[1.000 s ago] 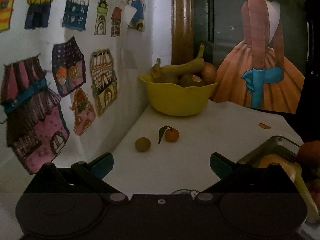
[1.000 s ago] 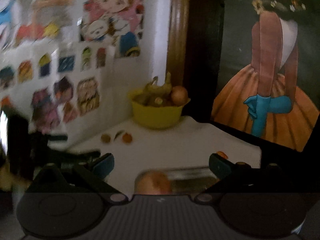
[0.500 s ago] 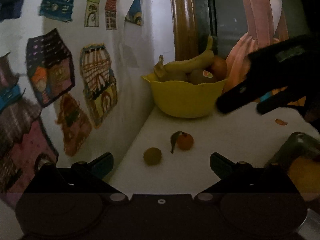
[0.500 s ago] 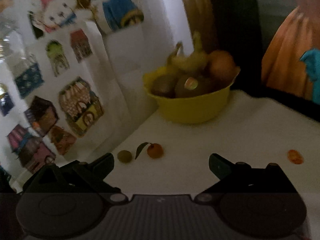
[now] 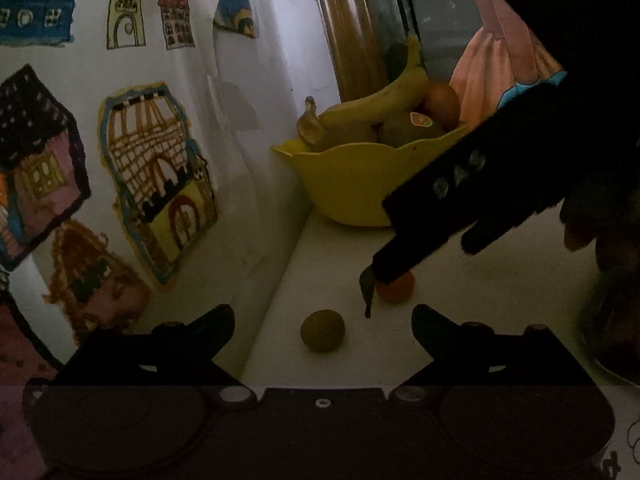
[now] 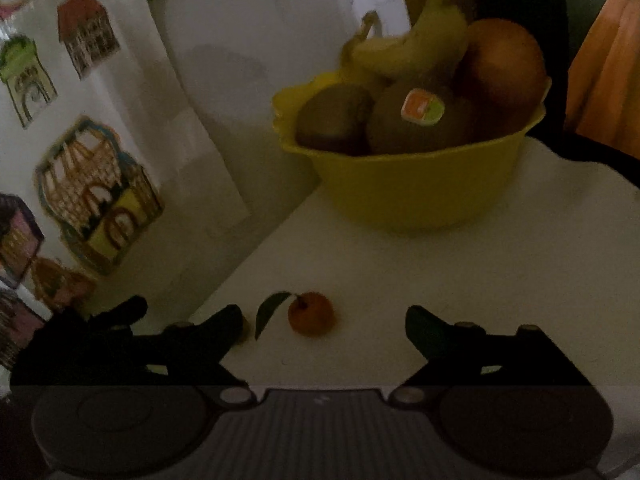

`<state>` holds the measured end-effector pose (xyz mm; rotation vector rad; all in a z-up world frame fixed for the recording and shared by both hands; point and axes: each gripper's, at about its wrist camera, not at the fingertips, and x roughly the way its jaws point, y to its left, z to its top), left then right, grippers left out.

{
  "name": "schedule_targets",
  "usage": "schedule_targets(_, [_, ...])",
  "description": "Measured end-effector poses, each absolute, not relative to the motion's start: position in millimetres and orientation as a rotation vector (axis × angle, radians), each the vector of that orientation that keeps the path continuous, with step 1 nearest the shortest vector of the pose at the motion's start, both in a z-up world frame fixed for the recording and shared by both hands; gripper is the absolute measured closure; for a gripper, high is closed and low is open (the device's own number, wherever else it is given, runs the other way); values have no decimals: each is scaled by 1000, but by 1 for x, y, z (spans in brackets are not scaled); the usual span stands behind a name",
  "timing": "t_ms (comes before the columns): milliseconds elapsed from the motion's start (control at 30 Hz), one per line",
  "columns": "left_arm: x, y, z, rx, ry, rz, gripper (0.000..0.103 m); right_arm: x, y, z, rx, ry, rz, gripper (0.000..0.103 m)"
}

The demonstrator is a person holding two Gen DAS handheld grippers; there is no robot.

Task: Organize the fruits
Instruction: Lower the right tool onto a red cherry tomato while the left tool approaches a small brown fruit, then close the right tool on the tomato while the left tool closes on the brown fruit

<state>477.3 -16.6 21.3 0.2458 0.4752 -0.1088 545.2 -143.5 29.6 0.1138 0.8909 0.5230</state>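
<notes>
While the right gripper reaches low over the white tabletop, its fingers are spread wide and hold nothing. A small orange mandarin with one green leaf sits between them. At 12 o'clock stands the yellow bowl with a banana and kiwis. The left gripper is spread wide too, with a small green fruit between its fingers.
</notes>
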Motion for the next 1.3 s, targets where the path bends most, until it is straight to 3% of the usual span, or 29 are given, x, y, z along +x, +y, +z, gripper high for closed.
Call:
schedule_targets(200, [482,-16,18,252,492,-99,13,552,-134,20,121,917,519,25])
schedule_targets(633, [485,-7,15,199,535,-119,36,560,-115,16,79,932,513,48])
schedule_targets(867, [488,-4,14,178,553,-145,45,563,-110,13,78,923,506,49])
schedule_targets(1300, [487,3,10,134,596,-162,72,557,-107,8,67,900,462,66])
